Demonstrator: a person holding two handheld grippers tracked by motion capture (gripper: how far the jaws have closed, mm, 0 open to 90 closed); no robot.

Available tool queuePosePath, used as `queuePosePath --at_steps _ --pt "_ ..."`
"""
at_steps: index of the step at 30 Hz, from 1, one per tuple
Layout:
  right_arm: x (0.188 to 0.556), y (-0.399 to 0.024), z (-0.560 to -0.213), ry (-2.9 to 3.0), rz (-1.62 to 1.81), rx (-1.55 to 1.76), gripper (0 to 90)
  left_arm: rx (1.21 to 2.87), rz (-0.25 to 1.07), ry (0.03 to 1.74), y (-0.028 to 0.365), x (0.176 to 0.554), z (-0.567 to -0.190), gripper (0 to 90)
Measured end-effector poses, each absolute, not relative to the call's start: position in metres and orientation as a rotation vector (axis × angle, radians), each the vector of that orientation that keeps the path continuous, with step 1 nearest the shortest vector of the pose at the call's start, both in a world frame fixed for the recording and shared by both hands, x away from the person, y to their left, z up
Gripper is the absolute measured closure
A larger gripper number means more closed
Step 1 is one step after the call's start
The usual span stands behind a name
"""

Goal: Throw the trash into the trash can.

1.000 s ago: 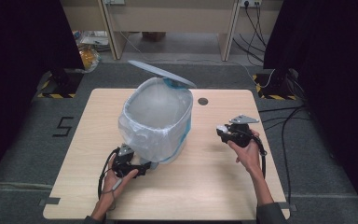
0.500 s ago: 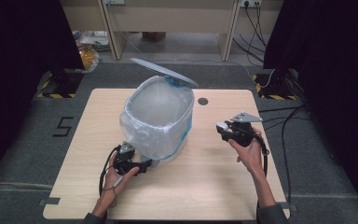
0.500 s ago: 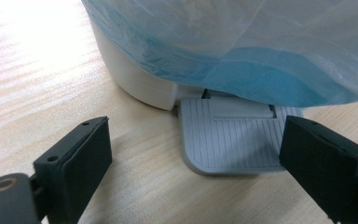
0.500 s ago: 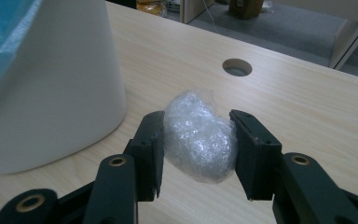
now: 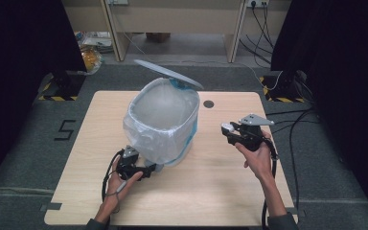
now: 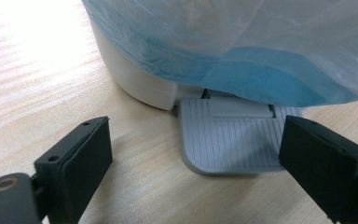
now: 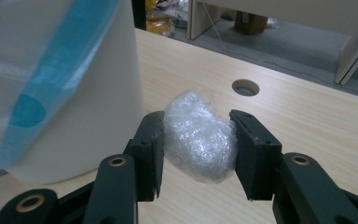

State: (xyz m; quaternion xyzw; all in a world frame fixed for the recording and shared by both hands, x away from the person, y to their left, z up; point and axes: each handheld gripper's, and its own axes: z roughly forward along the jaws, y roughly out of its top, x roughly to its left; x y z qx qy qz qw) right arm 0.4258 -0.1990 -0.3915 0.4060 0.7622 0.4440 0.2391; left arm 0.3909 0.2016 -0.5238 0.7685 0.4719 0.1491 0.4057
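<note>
Two tools sit over the near half of the tabletop [image 5: 211, 191], one in each of the person's hands. The left tool [image 5: 148, 170] lies low by the foot of a white bin [image 5: 182, 143], its jaws spread wide. In the left gripper view the jaws stand well apart on either side of a grey ribbed pedal [image 6: 228, 140] that sticks out from the bin's base; neither jaw touches it. The pedal lies flat, just above the wood. Over it hangs the edge of a thin bag [image 6: 242, 46], clear with a blue band along its lower fold.

The right tool [image 5: 227, 129] is held above the tabletop to the right of the bin, clear of it, with a grey three-cornered plate [image 5: 253, 120] on top. Its jaws are closed partway on a crumpled ball of clear plastic [image 7: 199, 136], one jaw pressing each side. In the right gripper view the ball sits just beside the bin's white wall [image 7: 98, 107], above the wood.

Farther off, the bag [image 5: 151, 129] lines the bin and drapes down over its rim. The lid [image 5: 168, 74] stands raised at the far side, tilted over the opening. Behind the bin, a round hole [image 5: 208, 103] is cut in the tabletop. Beyond the tabletop, cables [image 5: 261, 21] trail across the grey floor.
</note>
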Motion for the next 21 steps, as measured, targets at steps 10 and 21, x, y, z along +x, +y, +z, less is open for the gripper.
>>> queuePosePath --at_steps 10,21 --pt "0.411 -0.19 -0.365 2.062 1.273 1.054 56.5 1.94 0.374 1.188 0.202 0.391 -0.524 9.6" --pt "0.408 -0.176 -0.327 2.049 1.31 0.988 56.5 1.94 0.373 1.188 0.202 0.391 -0.524 9.6"
